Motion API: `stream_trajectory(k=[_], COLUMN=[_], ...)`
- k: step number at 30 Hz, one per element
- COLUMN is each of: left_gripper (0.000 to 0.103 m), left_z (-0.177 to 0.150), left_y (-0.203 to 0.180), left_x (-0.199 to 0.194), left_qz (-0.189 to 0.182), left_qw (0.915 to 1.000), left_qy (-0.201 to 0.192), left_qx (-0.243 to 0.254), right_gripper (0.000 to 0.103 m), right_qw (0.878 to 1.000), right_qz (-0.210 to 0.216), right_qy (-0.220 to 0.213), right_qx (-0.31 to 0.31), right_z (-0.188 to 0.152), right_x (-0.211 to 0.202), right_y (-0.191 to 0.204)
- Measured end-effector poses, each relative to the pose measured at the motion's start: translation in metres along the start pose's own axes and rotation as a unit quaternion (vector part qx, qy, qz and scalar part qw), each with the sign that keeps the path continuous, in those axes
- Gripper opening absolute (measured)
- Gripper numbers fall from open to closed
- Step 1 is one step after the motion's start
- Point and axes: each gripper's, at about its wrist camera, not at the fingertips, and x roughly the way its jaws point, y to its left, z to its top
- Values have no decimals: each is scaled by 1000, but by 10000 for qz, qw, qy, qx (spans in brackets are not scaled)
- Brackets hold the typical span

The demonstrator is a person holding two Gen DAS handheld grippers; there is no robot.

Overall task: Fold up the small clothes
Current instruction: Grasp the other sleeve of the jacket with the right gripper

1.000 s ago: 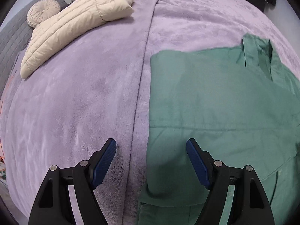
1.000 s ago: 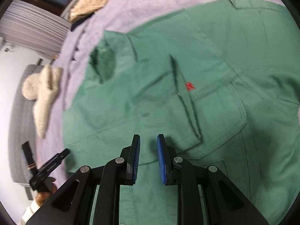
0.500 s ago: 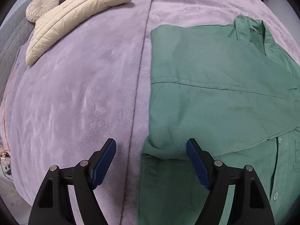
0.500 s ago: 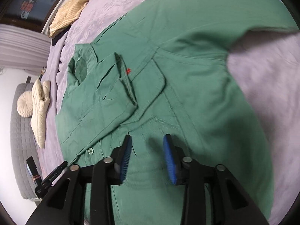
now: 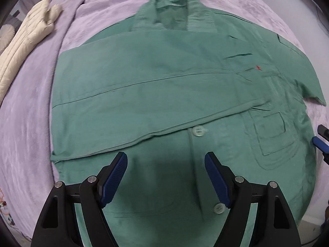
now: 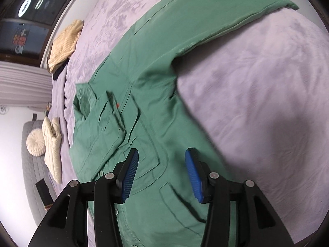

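A green button-up shirt (image 5: 164,94) lies front up on the purple bedspread (image 5: 35,107), collar at the far end. Its left sleeve is folded across the chest; its right sleeve (image 6: 216,22) stretches out flat in the right wrist view. My left gripper (image 5: 166,177) is open and empty above the shirt's lower front near two buttons. My right gripper (image 6: 161,173) is open and empty over the shirt's (image 6: 144,107) side hem; its blue pads (image 5: 320,144) show at the right edge of the left wrist view.
A cream quilted jacket (image 5: 26,39) lies at the far left of the bed, also in the right wrist view (image 6: 52,144) beside a round cushion (image 6: 36,142) on a grey sofa. A folded yellow knit (image 6: 63,43) lies by the window. Bare bedspread (image 6: 257,103) spreads right.
The right gripper has opened wide and let go of the shirt, pulling back toward its hem. The left gripper has swung right, from the shirt's left edge to over its lower front.
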Motion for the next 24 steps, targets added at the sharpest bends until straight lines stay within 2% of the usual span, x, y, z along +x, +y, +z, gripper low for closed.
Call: stream_trajectory(k=[6,11,16,21,24], left_gripper=[79,79,79,79,79], left_z=[8,20,32,54,70], left_y=[-59,-102,-144,-172,-196], left_x=[4,8,15,26,32], left_qz=[-215,-286,-291,-336,-394], left_qw=[9988,9977,9976,9978,9979], left_qy=[48,72,43,-33,-76], left_qx=[428,603,628,571,507], right_gripper=[54,54,54,54,54], right_qw=[9975,9901,9779,9700,9612], right_qz=[86,236,553,769,955], right_qy=[-367,-718,-985,-1156,-1298], right_qx=[593,1187,1757,1997,2237], right_z=[35,73,114,151,170], right_x=[-28,-48,-57,-53,-48], right_y=[-52,-101,-145,-168,-179])
